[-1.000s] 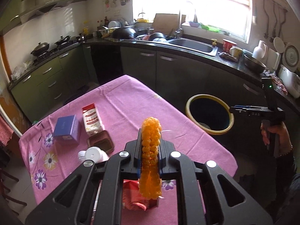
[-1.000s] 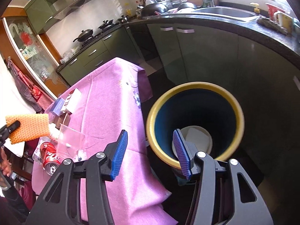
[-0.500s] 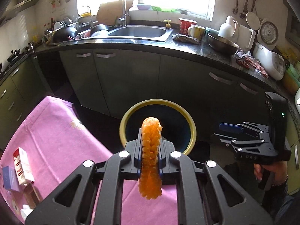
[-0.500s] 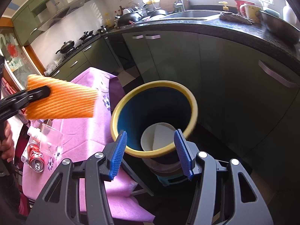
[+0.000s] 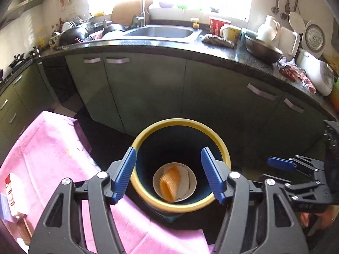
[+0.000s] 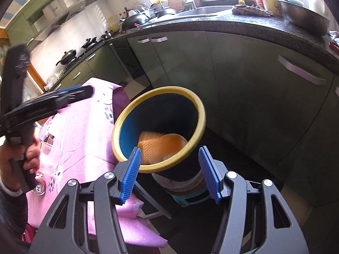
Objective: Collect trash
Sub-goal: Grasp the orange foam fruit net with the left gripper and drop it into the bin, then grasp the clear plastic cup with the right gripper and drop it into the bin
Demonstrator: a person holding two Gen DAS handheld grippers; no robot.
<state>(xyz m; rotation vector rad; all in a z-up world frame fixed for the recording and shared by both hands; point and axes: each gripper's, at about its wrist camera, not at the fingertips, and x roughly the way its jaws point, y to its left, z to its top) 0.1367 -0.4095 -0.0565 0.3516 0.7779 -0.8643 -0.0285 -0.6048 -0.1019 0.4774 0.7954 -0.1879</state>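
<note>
A dark bin with a yellow rim (image 5: 180,123) stands on the floor beside the pink table. The orange foam net (image 5: 169,183) lies inside it on a white plate; it also shows in the right wrist view (image 6: 157,146) inside the bin (image 6: 159,91). My left gripper (image 5: 169,174) is open and empty right above the bin mouth. My right gripper (image 6: 169,173) is open and empty, just in front of the bin's near rim. The left gripper also shows in the right wrist view (image 6: 70,94), over the table's edge.
The table with the pink cloth (image 5: 46,152) holds a red-and-white box (image 5: 9,190), a clear plastic cup (image 6: 49,150) and a red can (image 6: 40,184). Green cabinets (image 5: 148,89) and a dark counter with a sink (image 5: 161,31) stand behind the bin.
My left gripper has opened and let go of the orange foam net, which has dropped into the bin. Both grippers have moved closer to the bin.
</note>
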